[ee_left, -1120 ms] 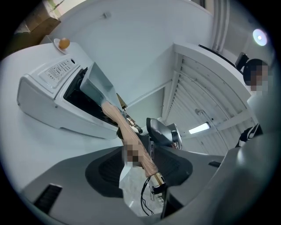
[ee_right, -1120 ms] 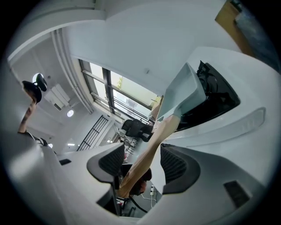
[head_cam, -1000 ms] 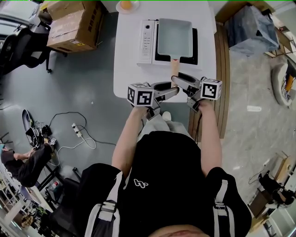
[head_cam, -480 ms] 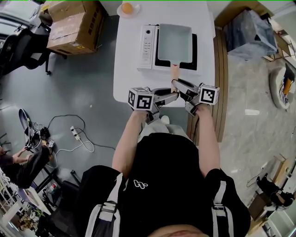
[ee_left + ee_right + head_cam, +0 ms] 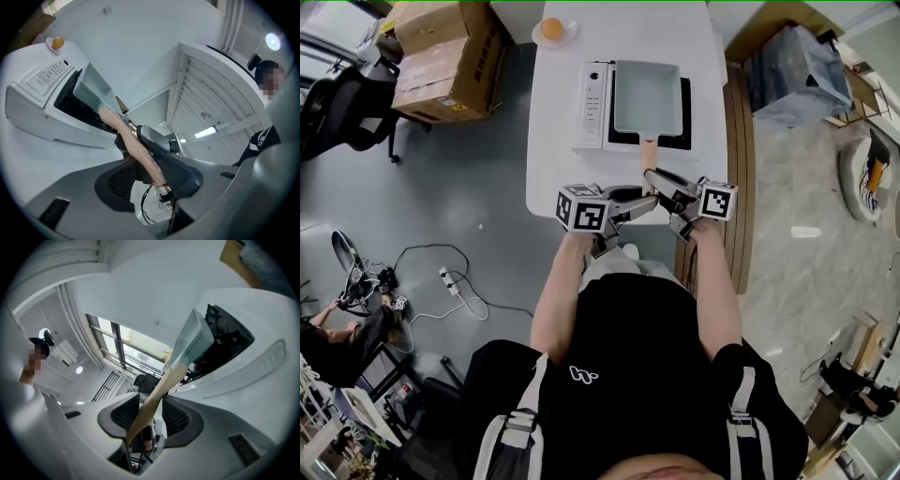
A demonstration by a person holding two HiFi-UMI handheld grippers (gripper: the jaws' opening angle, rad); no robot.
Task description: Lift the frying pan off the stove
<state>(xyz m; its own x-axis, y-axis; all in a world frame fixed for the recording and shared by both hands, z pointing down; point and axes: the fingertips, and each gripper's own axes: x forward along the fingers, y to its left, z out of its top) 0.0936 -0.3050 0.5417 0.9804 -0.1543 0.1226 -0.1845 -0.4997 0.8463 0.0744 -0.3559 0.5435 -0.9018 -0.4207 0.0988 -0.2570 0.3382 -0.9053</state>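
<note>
I see the left gripper [image 5: 643, 199] clamped on the light wooden handle [image 5: 649, 150]. The handle's pale grey square frying pan [image 5: 648, 97] sits on the black-topped white stove [image 5: 592, 94], mid white worktop [image 5: 553, 150]. The right gripper [image 5: 656, 178] is clamped on the same handle, jaws part-way apart.

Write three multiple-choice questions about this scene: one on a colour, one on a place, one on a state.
1. The pan's handle is: A black; B red; C light wood.
2. The orange lies: A in the pan; B on the table beyond the stove; C on a shelf.
3. The right gripper is: A shut on the handle; B open, touching nothing; C shut on the orange.
Answers: C, pale wood grain shows; B, it sits on a small plate at the far edge; A, both pads press the handle.
</note>
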